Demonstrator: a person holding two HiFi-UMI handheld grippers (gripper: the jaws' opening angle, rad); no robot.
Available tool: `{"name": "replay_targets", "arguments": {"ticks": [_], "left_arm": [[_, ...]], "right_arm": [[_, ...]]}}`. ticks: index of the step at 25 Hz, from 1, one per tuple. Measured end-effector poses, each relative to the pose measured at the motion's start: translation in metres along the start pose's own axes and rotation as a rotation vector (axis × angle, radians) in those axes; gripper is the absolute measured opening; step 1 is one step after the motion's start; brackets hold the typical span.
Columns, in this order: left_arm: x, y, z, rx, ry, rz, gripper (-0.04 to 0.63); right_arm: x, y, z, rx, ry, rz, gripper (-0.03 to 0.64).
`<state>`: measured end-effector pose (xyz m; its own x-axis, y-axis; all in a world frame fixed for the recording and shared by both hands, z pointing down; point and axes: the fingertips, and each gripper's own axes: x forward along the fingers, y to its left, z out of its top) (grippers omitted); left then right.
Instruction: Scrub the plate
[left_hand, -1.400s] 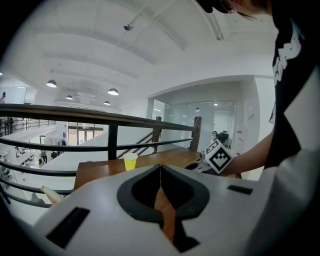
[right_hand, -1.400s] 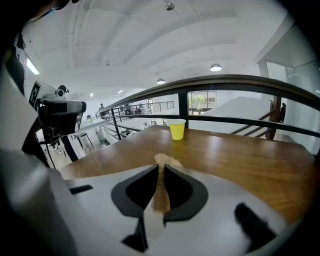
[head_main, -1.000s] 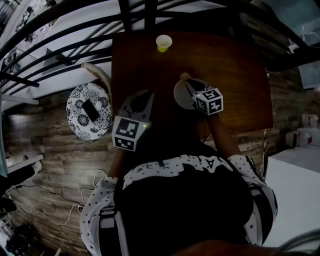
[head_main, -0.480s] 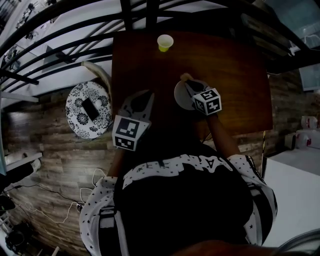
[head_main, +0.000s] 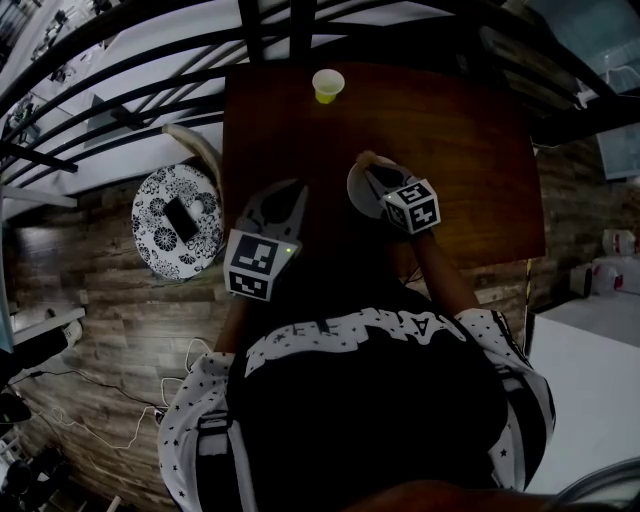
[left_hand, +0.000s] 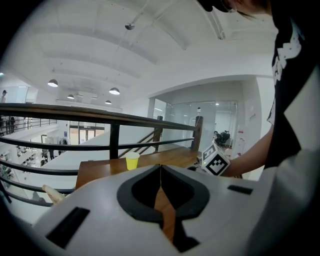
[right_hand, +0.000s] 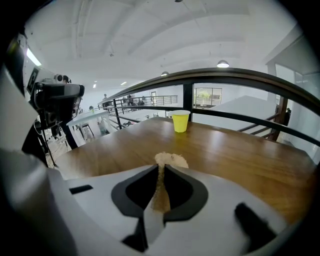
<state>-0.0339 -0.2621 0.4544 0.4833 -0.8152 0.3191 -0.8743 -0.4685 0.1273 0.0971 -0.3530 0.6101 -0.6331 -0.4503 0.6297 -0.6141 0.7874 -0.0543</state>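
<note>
A pale round plate (head_main: 358, 193) lies on the dark wooden table (head_main: 470, 160), right of its middle. My right gripper (head_main: 376, 171) is over the plate and points to the far left. It is shut on a tan scrub pad (head_main: 366, 158), which sticks out past the jaw tips as a tan scrub pad (right_hand: 171, 160) in the right gripper view; there my right gripper (right_hand: 161, 168) hides the plate. My left gripper (head_main: 287, 191) hovers at the table's near left, apart from the plate. In its own view my left gripper (left_hand: 160, 167) is shut with nothing held.
A yellow cup (head_main: 327, 85) stands at the table's far edge, seen as a yellow cup (left_hand: 132, 161) and a yellow cup (right_hand: 180, 121) from the grippers. A dark railing (head_main: 250, 30) runs behind it. A round patterned stool (head_main: 170, 245) carrying a dark phone sits left of the table.
My right gripper with the scrub pad has shifted slightly to the left over the plate. The left gripper has stayed where it was.
</note>
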Motion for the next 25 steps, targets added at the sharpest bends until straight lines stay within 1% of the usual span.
{"name": "replay_targets", "arguments": {"ticks": [25], "left_arm": [[-0.002,-0.008,0.000,0.017,-0.006,-0.015,0.014]], "right_arm": [[-0.009,0.031,-0.014,-0.003,0.031,0.066,0.044]]}}
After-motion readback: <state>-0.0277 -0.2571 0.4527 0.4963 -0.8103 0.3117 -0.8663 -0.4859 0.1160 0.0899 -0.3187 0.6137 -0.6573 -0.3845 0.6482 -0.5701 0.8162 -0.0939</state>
